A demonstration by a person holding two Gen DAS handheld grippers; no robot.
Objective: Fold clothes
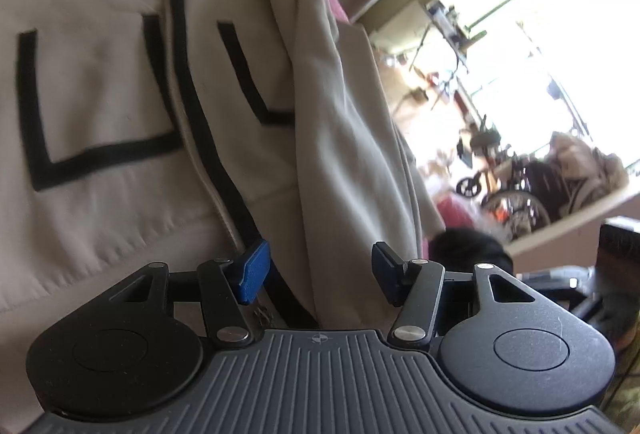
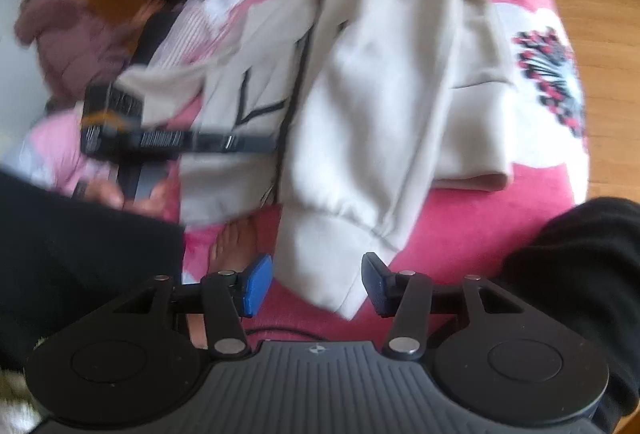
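Note:
A cream zip-up jacket with black trim (image 2: pixel 360 82) lies on a pink bedspread (image 2: pixel 460 234). In the left wrist view the jacket (image 1: pixel 120 74) fills the frame close up, its black zipper line running down to the fingers. My left gripper (image 1: pixel 316 270) is open, its blue pads either side of the jacket's lower front by the zipper. My right gripper (image 2: pixel 316 284) is open over a sleeve cuff (image 2: pixel 332 254) at the near edge, the cuff lying between the pads. The left gripper's body (image 2: pixel 132 130) shows over the jacket's left side in the right wrist view.
The bedspread has a white and red floral print (image 2: pixel 552 74). A mauve garment (image 2: pixel 68 38) lies at the far left. A bare foot (image 2: pixel 232 246) shows below the jacket. Wooden floor (image 2: pixel 600 14) lies right. A bright window and a wheelchair (image 1: pixel 520 194) are in the background.

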